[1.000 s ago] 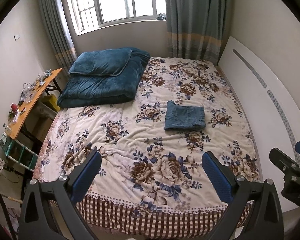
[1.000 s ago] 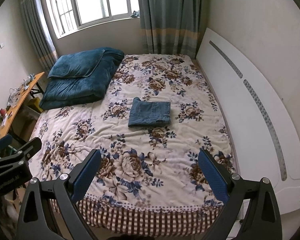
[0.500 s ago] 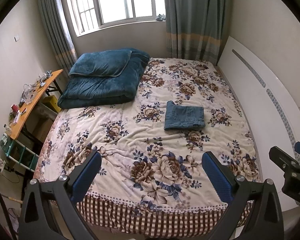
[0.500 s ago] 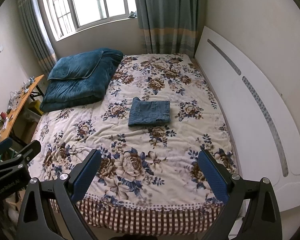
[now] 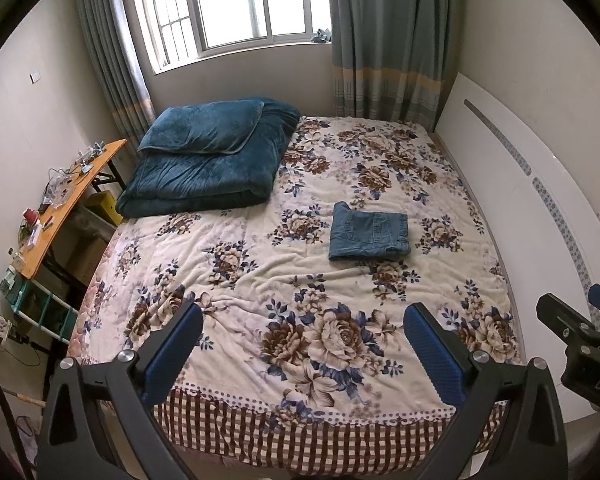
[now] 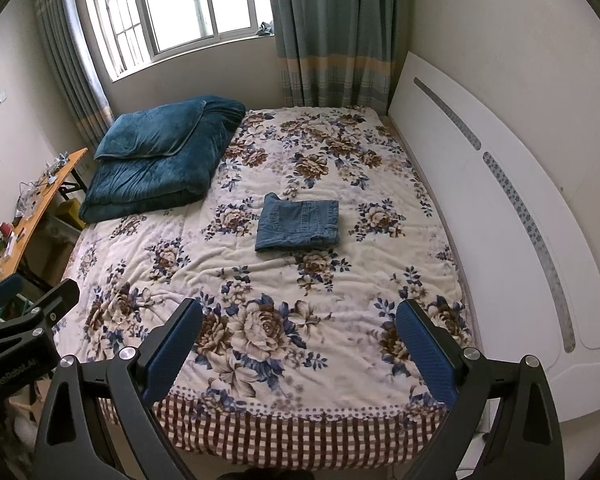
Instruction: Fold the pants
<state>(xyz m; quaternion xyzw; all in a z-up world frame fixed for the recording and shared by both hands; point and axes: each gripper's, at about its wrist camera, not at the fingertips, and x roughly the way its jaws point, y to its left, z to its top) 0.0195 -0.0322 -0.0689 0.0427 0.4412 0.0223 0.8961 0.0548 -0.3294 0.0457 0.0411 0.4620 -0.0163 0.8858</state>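
Blue denim pants (image 5: 369, 236) lie folded into a compact rectangle on the floral bedspread (image 5: 300, 280), right of the bed's middle; they also show in the right wrist view (image 6: 299, 225). My left gripper (image 5: 304, 356) is open and empty, held above the bed's foot, well short of the pants. My right gripper (image 6: 298, 352) is open and empty too, beside the left one. The right gripper's side shows in the left wrist view (image 5: 580, 332), and the left gripper's side in the right wrist view (image 6: 24, 320).
A folded teal quilt with a pillow (image 5: 208, 160) lies at the bed's far left. A white headboard (image 5: 540, 220) runs along the right side. An orange desk (image 5: 60, 208) with small clutter stands left of the bed. Window and curtains (image 5: 384, 40) are behind.
Both grippers have drifted slightly; the view has barely shifted. The pants lie as before and both grippers stay open.
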